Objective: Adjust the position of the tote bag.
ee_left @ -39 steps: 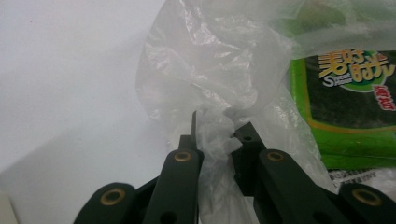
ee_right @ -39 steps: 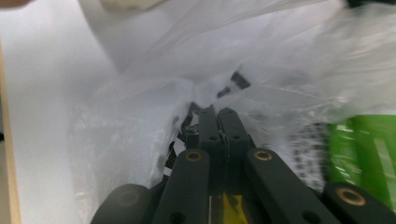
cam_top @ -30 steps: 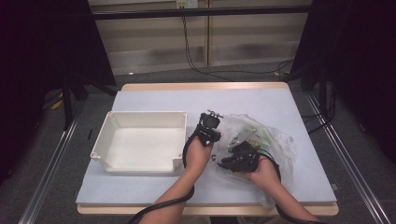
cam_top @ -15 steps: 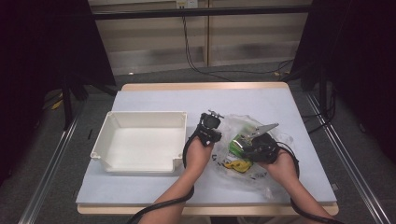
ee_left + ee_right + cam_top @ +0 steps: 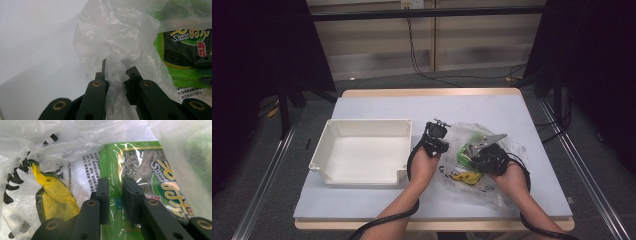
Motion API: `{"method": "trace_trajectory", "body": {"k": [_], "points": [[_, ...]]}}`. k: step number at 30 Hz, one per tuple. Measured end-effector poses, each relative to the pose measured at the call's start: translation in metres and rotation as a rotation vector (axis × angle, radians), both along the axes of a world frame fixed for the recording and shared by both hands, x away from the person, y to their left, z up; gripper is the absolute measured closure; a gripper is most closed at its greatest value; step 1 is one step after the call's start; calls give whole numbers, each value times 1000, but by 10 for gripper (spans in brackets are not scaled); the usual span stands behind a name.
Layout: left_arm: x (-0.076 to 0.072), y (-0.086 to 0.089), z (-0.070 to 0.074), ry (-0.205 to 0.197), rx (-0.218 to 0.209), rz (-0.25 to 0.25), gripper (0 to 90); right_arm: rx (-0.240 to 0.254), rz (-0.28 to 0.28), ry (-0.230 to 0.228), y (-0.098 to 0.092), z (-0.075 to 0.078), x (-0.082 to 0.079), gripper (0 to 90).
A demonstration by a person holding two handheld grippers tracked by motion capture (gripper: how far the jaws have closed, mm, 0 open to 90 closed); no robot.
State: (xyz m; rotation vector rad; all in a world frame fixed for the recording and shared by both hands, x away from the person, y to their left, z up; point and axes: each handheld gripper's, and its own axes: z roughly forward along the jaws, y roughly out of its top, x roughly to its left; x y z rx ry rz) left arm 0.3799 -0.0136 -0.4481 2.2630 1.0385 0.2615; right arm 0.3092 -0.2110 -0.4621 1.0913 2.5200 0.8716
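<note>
Right gripper (image 5: 115, 187): jaws narrow, just closing, inside the bag (image 5: 492, 185), astride the near edge of the green packet (image 5: 140, 170); contact unclear. Packet runs straight ahead from the jaws. Yellow item (image 5: 53, 192) beside it, bag film draped over.
Left gripper (image 5: 117, 72): clamped on bunched bag film, holding the mouth.
Tray (image 5: 327, 150): left, well apart, empty.

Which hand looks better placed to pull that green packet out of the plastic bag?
Right. The right gripper is inside the bag, its jaws straddling the green packet's edge, having just been closing. The left gripper is pinching the bag's film, holding it.
</note>
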Motion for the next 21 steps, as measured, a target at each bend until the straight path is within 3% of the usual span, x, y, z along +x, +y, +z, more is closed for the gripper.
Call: {"method": "trace_trajectory", "body": {"k": [3,4,6,8,11,14,15,16,19,21], "points": [[-1,0,1,-1,3,-1,819,4,-28,21,1,1,1,845],[-1,1,2,2,-7,-1,819,20,-15,30,1,1,2,900],[-1,1,2,-3,-6,1,819,-31,-28,58,4,-5,2,900],[-1,2,3,0,-11,0,819,29,-27,70,2,-9,3,900],[-1,1,3,-3,-10,-6,818,23,-28,79,3,-7,1,900],[0,1,4,-5,-19,-5,816,46,-23,53,-1,-2,-2,895],[0,1,4,-7,-21,-3,814,56,-33,26,-3,1,-3,770],[0,2,4,-6,-23,-2,813,60,-59,12,-6,4,-2,704],[-1,2,4,-8,-30,1,813,56,-85,-9,-13,10,1,551],[-1,2,5,-2,-21,-11,813,49,-90,-26,-17,12,2,498]]}}
